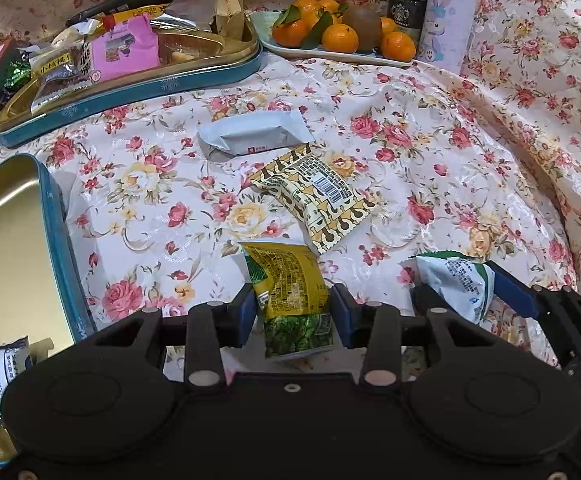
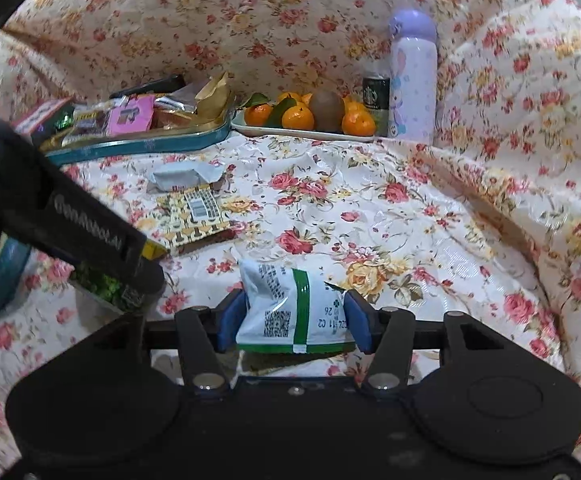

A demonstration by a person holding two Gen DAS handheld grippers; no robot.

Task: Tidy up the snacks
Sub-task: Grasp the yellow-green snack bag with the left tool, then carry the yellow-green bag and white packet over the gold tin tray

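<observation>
A glossy floral cloth (image 1: 410, 184) with a raised woven sheen covers the surface. A shiny metal tin (image 1: 130, 92) is gold inside with blue enamel-look walls. The yellow-green snack packet (image 1: 290, 296) and the white snack packet (image 2: 294, 312) are crinkled glossy plastic film. The left gripper (image 1: 293, 312) and right gripper (image 2: 293, 320) are matt black plastic with blue pads (image 1: 246, 312). The lilac bottle (image 2: 412, 76) looks smooth.

A plate (image 1: 290, 50) of oranges (image 1: 340, 38), a coffee can (image 1: 406, 8) and a lilac bottle (image 1: 448, 16) sit on floral cloth (image 1: 430, 152).
</observation>
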